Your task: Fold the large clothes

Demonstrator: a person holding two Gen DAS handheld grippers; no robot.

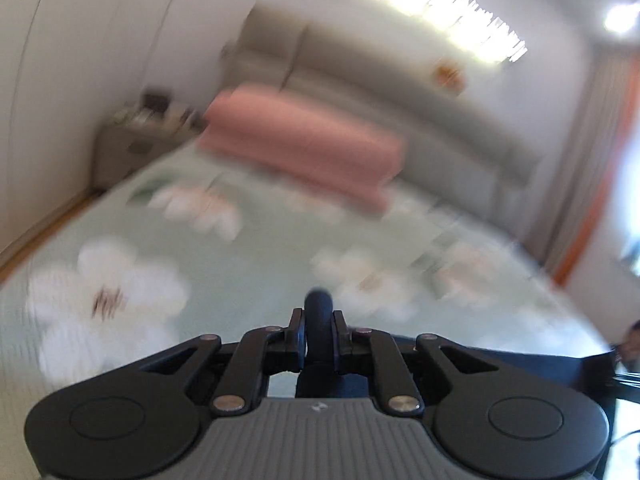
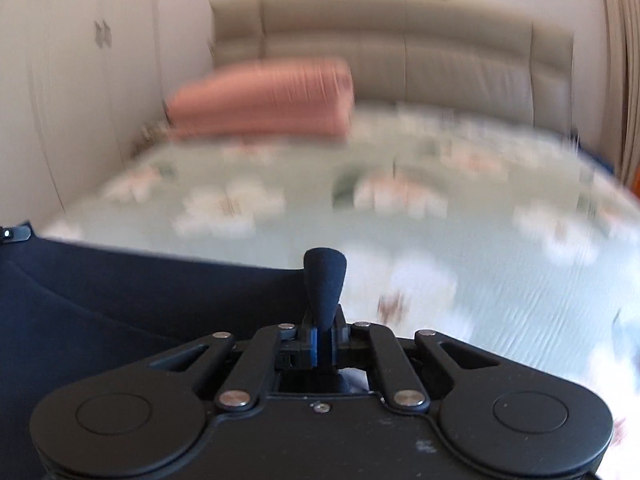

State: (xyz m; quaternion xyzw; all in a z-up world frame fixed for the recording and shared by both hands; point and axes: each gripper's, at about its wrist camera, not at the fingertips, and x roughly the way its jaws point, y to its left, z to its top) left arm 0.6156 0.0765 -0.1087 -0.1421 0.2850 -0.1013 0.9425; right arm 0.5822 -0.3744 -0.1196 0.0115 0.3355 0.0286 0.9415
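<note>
One pink folded blanket (image 2: 260, 98) lies beyond the navy garment (image 2: 120, 300).

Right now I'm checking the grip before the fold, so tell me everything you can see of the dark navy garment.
The dark navy garment looks like soft, matte cloth with shallow creases. A pinched fold stands up between the shut jaws of the right gripper, and another in the left gripper. The rest hangs between them over the floral bedspread; its full shape is hidden.
</note>
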